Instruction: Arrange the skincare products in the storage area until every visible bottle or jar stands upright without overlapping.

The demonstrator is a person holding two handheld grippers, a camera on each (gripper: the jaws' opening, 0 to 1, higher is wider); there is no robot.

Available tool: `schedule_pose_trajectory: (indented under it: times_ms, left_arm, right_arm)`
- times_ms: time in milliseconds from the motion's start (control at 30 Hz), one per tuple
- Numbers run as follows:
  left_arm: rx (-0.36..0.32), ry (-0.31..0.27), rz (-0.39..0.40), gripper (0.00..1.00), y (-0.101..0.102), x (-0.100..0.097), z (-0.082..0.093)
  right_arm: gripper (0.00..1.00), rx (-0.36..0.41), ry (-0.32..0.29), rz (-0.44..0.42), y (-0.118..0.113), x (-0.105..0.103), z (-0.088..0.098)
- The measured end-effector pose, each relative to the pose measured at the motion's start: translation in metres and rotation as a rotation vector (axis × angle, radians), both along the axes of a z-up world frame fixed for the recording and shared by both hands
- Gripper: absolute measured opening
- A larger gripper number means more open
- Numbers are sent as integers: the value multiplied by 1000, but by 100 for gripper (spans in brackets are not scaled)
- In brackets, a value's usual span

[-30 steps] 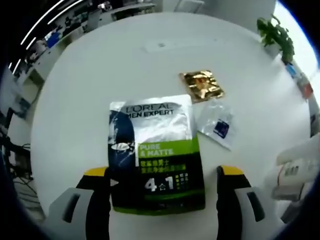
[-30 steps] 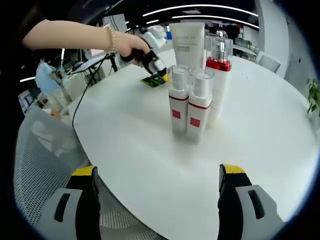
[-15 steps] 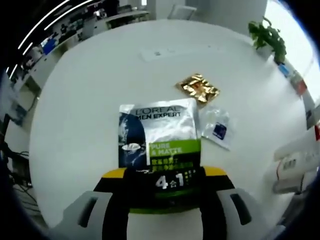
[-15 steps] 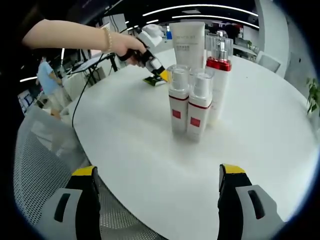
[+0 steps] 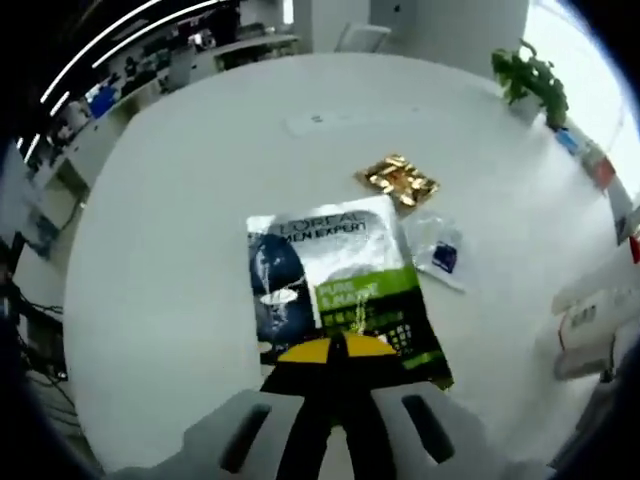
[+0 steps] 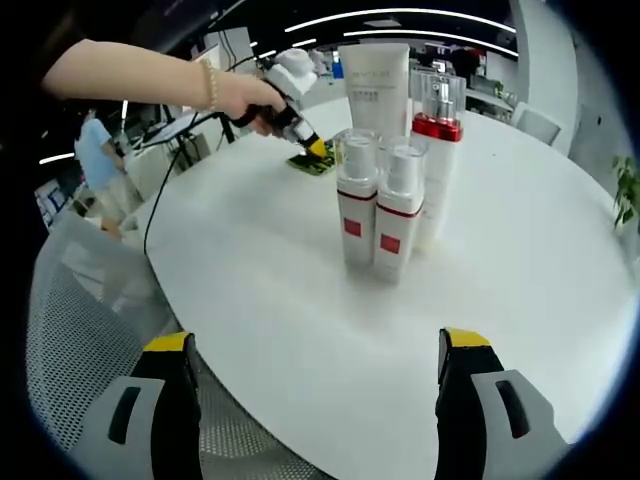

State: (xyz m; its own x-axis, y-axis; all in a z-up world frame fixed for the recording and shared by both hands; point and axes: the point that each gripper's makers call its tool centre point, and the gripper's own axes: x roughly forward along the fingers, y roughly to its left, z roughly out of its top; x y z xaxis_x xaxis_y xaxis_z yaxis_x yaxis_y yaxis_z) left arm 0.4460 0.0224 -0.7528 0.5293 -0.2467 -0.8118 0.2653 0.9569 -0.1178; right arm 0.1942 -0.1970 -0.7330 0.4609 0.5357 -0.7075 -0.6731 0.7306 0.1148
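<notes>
Left tool (image 5: 335, 350): we pinch the near edge of the flat mask packet (image 5: 335, 290), which lies on the table (image 5: 180, 220); thin, floppy, probably slick, so grip well onto the edge. Right tool (image 6: 312, 395): spread, short of the upright bottles (image 6: 385, 205).

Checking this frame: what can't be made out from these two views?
- Left gripper view: the shut left tongs cover the near edge of the sachet.
- Left gripper view: white bottles are cut by the right edge and blurred.
- Right gripper view: tube lettering is too small.
</notes>
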Motion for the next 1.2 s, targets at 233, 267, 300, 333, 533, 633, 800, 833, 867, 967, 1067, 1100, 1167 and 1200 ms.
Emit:
schedule_pose_trajectory:
  times_ms: [233,267,300,333,533,633,800,833,867,967,1067,1100,1167,1200]
  left_arm:
    - [67,-9,-30,4,7,3,-7]
    - [21,73,-78,4,14,21,-27]
    - [13,63,-74,4,20,32,-28]
    - [89,-64,-74,4,18,27,-11]
    - [29,-94,-25,24,16,18,9]
    - [20,-106,0,49,7,9,16]
    - [21,-77,26,73,-1,6,12]
    - [20,-63,28,77,-2,11,9]
    - [24,-59,28,80,-2,12,8]
    - [30,-42,33,84,-3,8,4]
    - [56,-26,22,91,-2,14,-3]
    - [65,-23,23,92,-2,12,-1]
    - [72,-13,25,92,-3,9,-1]
    - [74,-4,23,92,-3,9,-7]
  right_arm:
    - [99,-1,2,9,1,-1,-1]
    - [99,-1,1,9,1,-1,-1]
    - [99,0,-1,8,1,-1,-1]
    - [99,1,-1,8,1,-1,-1]
    - [99,7,1,5,1,-1,0]
    - [99,8,2,7,2,-1,0]
    - [99,10,5,2,1,-1,-1]
    - [99,9,6,2,1,-1,-1]
    - [99,9,7,2,1,-1,-1]
    - [99,9,10,3,1,-1,-1]
    - [99,9,11,2,1,-1,-1]
    - [99,9,12,1,1,-1,-1]
    - [99,9,13,-1,0,-1,-1]
    - [99,9,13,-2,0,-1,-1]
